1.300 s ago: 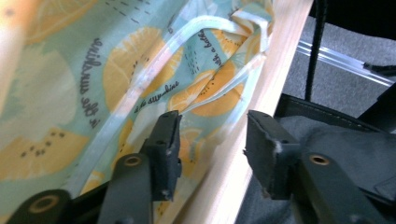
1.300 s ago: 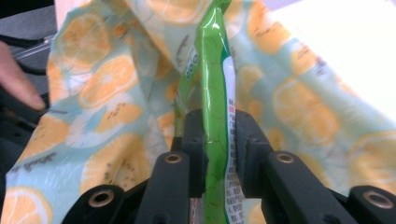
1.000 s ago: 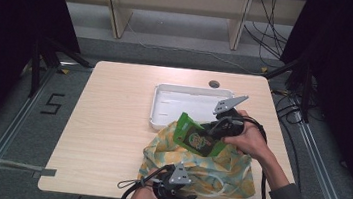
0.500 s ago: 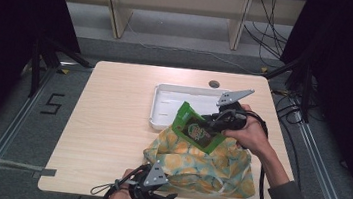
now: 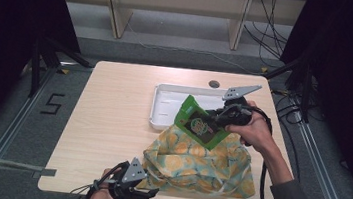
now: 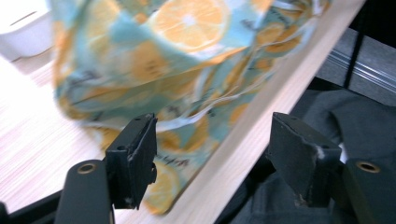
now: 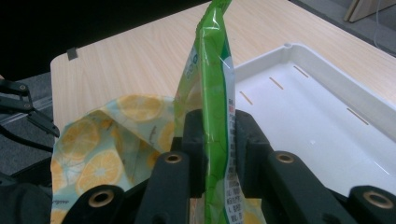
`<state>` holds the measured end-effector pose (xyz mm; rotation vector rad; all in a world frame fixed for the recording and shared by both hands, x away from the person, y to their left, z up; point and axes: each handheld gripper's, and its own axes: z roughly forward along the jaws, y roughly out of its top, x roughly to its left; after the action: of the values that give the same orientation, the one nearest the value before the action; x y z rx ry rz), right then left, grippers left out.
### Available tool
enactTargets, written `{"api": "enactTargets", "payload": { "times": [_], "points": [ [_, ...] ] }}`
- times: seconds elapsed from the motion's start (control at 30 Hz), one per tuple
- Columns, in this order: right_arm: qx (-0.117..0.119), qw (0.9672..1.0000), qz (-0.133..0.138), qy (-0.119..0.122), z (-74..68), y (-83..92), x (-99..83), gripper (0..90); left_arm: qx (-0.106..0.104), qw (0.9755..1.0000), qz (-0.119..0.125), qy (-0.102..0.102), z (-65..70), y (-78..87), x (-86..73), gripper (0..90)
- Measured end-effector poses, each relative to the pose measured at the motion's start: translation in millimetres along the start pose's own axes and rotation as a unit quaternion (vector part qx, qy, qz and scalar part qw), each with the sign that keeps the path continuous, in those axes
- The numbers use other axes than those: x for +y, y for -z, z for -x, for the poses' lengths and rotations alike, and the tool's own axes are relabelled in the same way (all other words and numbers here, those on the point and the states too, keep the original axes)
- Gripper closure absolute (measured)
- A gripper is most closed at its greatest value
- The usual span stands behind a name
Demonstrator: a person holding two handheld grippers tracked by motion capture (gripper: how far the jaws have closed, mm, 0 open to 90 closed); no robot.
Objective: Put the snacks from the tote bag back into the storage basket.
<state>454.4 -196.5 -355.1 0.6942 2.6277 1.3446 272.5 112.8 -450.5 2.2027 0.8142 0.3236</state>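
A green snack packet (image 5: pixel 199 123) is held up edge-on over the cloth bag, with my right gripper (image 5: pixel 214 118) shut on it; in the right gripper view the two pads (image 7: pixel 250 140) press the packet (image 7: pixel 211 84) from both sides. The bag (image 5: pixel 197 163), light blue with an orange-slice print, lies slumped on the table near the front edge. My left gripper (image 5: pixel 150 193) is at the bag's front left corner, off the table's edge. Its jaws have just been opening and stand apart (image 6: pixel 212 140), with the bag's hem (image 6: pixel 187 116) lying beyond them, untouched.
A white tray (image 5: pixel 163 109) lies on the wooden table (image 5: pixel 111 122) behind the bag, just beside the packet. A cable trails from each gripper. The person's dark clothing (image 6: pixel 355 126) is below the table edge in the left gripper view.
My left gripper has drawn back to the left, off the bag and toward the table's front edge, and its jaws have opened. The right gripper and the packet have barely moved.
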Motion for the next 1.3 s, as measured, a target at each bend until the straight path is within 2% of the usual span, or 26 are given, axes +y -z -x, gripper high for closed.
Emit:
{"api": "enactTargets", "payload": {
  "times": [0.1, 0.13, 0.17, 0.3, 0.37, 0.43, 0.47, 0.5, 0.53, 0.57, 0.6, 0.7, 0.77, 0.8, 0.83, 0.87, 0.93, 1.0, 1.03, 1.07, 1.1, 1.13, 1.2, 1.3],
  "points": [
    [-0.004, 1.0000, 0.003, -0.004, -0.2, 0.6, 0.3, 76.8, 0.004, 1.0000, -0.001, 0.004, -3.5, 1.9, -1.3, 31.5],
    [-0.006, 0.9999, 0.006, -0.013, -1.0, -0.5, 0.4, 76.8, 0.006, 0.9999, 0.001, 0.009, -4.8, 2.6, -2.0, 31.5],
    [-0.005, 1.0000, 0.007, -0.005, 1.3, 0.7, 2.4, 76.8, 0.013, 0.9998, 0.006, 0.016, -8.1, 3.9, -3.4, 30.9],
    [-0.004, 0.9998, 0.012, -0.013, 0.9, 5.2, 5.0, 76.8, 0.026, 0.9996, -0.004, 0.007, -17.0, 8.5, -6.8, 29.7],
    [-0.012, 0.9997, 0.014, -0.015, 1.3, 7.2, 5.9, 76.8, 0.030, 0.9991, 0.005, 0.027, -17.5, 7.4, -8.9, 29.7],
    [-0.016, 0.9996, 0.018, -0.016, 3.0, 10.4, 7.6, 76.8, 0.034, 0.9989, 0.006, 0.032, -19.5, 7.5, -10.4, 29.3],
    [-0.016, 0.9996, 0.018, -0.016, 3.0, 10.4, 7.6, 76.8, 0.034, 0.9989, 0.006, 0.032, -19.5, 7.5, -10.4, 28.9],
    [-0.020, 0.9995, 0.017, -0.014, 5.4, 12.7, 9.6, 76.8, 0.035, 0.9992, -0.006, 0.020, -22.7, 10.1, -11.1, 28.7],
    [-0.020, 0.9995, 0.017, -0.014, 5.4, 12.7, 9.6, 76.8, 0.035, 0.9992, -0.006, 0.020, -22.7, 10.1, -11.1, 28.7],
    [-0.023, 0.9996, 0.015, -0.011, 6.8, 13.9, 10.9, 76.8, 0.037, 0.9991, 0.005, 0.022, -22.9, 9.4, -10.9, 28.7],
    [-0.031, 0.9993, 0.014, -0.014, 7.2, 17.3, 14.4, 76.8, 0.042, 0.9980, 0.018, 0.044, -20.7, 8.0, -11.8, 28.7],
    [-0.040, 0.9990, 0.012, -0.014, 9.0, 22.5, 21.0, 76.8, 0.040, 0.9987, 0.012, 0.030, -23.3, 8.9, -11.9, 28.6],
    [-0.042, 0.9990, 0.011, -0.011, 9.6, 25.4, 25.5, 76.8, 0.040, 0.9986, 0.014, 0.031, -23.1, 8.7, -12.0, 28.6],
    [-0.047, 0.9988, 0.010, -0.008, 10.6, 26.9, 27.7, 76.8, 0.040, 0.9982, 0.018, 0.040, -21.7, 7.9, -12.2, 28.6],
    [-0.055, 0.9984, 0.012, -0.002, 11.8, 28.0, 29.7, 76.8, 0.041, 0.9985, 0.014, 0.035, -22.5, 8.4, -12.1, 28.6],
    [-0.053, 0.9986, 0.009, 0.002, 14.2, 29.5, 32.0, 76.8, 0.041, 0.9986, 0.014, 0.031, -23.1, 8.3, -12.1, 28.6],
    [-0.062, 0.9980, 0.015, -0.004, 15.9, 31.5, 34.9, 76.8, 0.041, 0.9987, 0.014, 0.027, -23.8, 8.5, -12.0, 28.5],
    [-0.075, 0.9971, 0.012, -0.006, 19.3, 35.2, 39.0, 76.8, 0.043, 0.9985, 0.014, 0.031, -24.1, 8.3, -12.4, 28.2],
    [-0.079, 0.9969, 0.008, -0.005, 21.7, 37.5, 41.7, 76.8, 0.043, 0.9981, 0.015, 0.041, -23.4, 7.8, -12.8, 28.1],
    [-0.079, 0.9969, 0.008, -0.005, 21.7, 37.5, 41.7, 76.8, 0.043, 0.9980, 0.016, 0.043, -23.5, 7.5, -12.8, 28.1],
    [-0.090, 0.9959, 0.008, -0.005, 26.1, 40.9, 45.2, 76.8, 0.044, 0.9981, 0.016, 0.040, -23.9, 7.7, -12.8, 27.8],
    [-0.092, 0.9956, 0.015, -0.008, 28.0, 41.1, 46.1, 76.8, 0.045, 0.9982, 0.014, 0.038, -24.1, 7.7, -12.9, 27.6],
    [-0.099, 0.9950, 0.009, -0.010, 32.4, 44.1, 47.8, 76.7, 0.044, 0.9981, 0.013, 0.040, -24.0, 7.4, -13.0, 27.6],
    [-0.111, 0.9936, 0.008, -0.020, 38.8, 45.2, 47.6, 76.8, 0.050, 0.9983, 0.006, 0.027, -26.0, 9.0, -13.0, 27.3]
  ]
}}
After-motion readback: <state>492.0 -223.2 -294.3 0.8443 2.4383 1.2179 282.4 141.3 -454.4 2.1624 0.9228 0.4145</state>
